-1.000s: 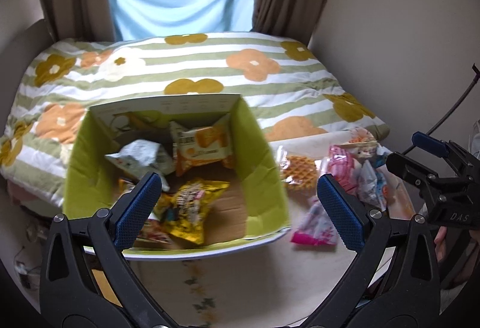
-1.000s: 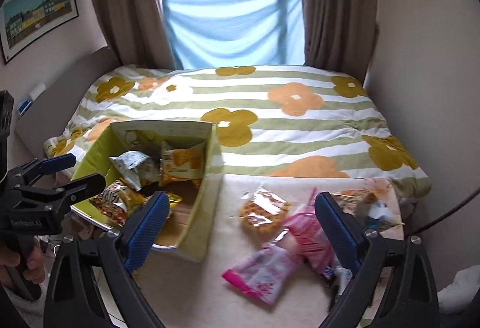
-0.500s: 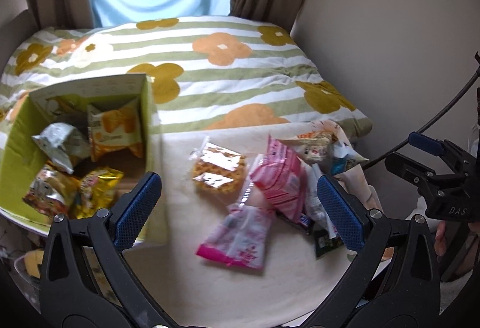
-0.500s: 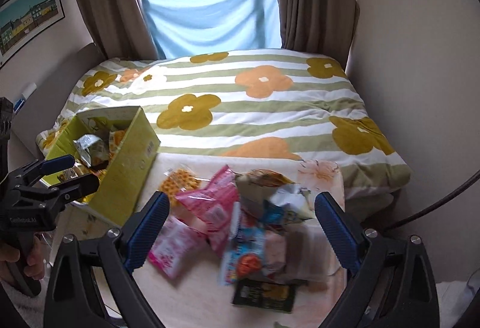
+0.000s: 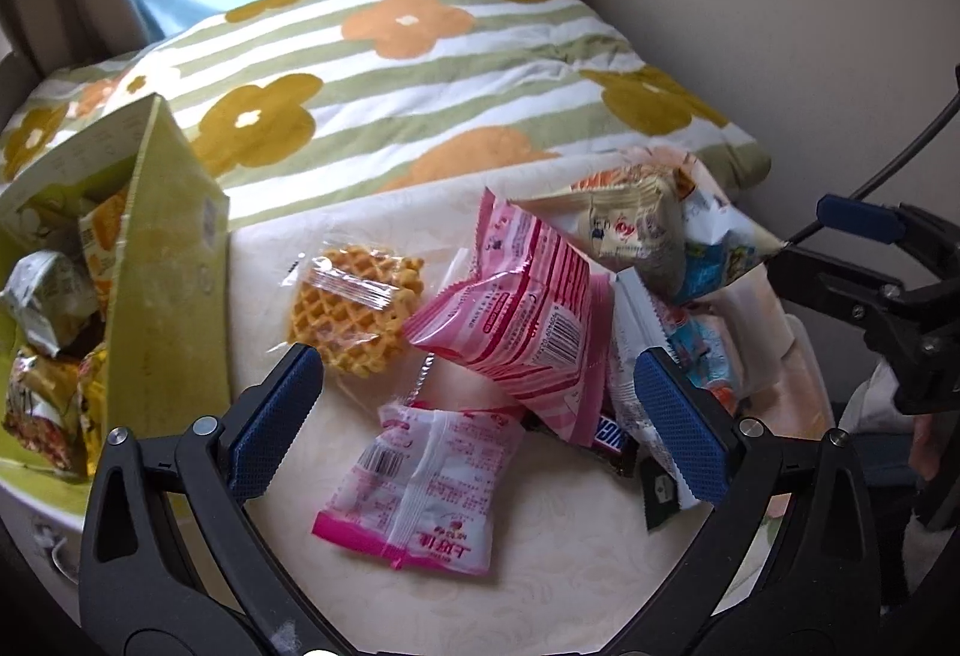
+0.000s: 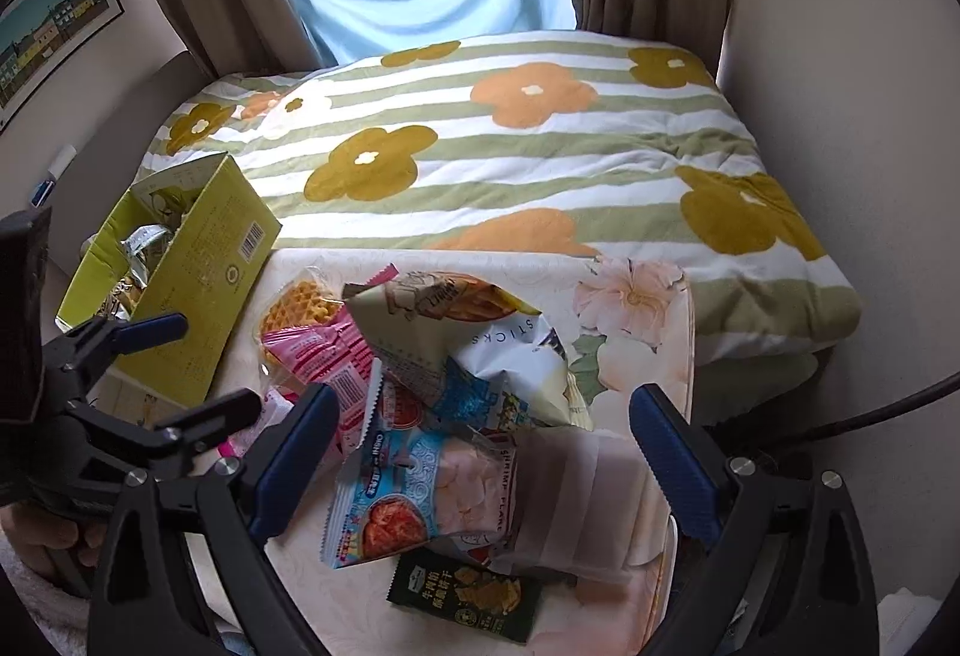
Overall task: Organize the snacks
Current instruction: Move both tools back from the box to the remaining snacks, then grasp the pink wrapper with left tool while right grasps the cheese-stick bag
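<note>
A pile of snack packets lies on a cream table. In the left wrist view I see a waffle packet [image 5: 354,311], a large pink packet [image 5: 522,320] and a small pink-and-white packet [image 5: 420,488]. My left gripper [image 5: 477,422] is open and empty above them. A green box [image 5: 168,260] at the left holds several snacks. In the right wrist view my right gripper [image 6: 483,455] is open and empty over a shrimp flake packet [image 6: 420,494]; a dark green packet [image 6: 462,599] lies nearer. The box [image 6: 198,296] is at the left.
A bed with a striped flower quilt [image 6: 510,140] lies behind the table. A wall [image 5: 780,26] is close on the right. A black cable [image 6: 870,410] runs at the right. The left gripper [image 6: 180,356] shows in the right wrist view.
Both grippers have swung right, away from the green box and over the snack pile. Both stay open and empty.
</note>
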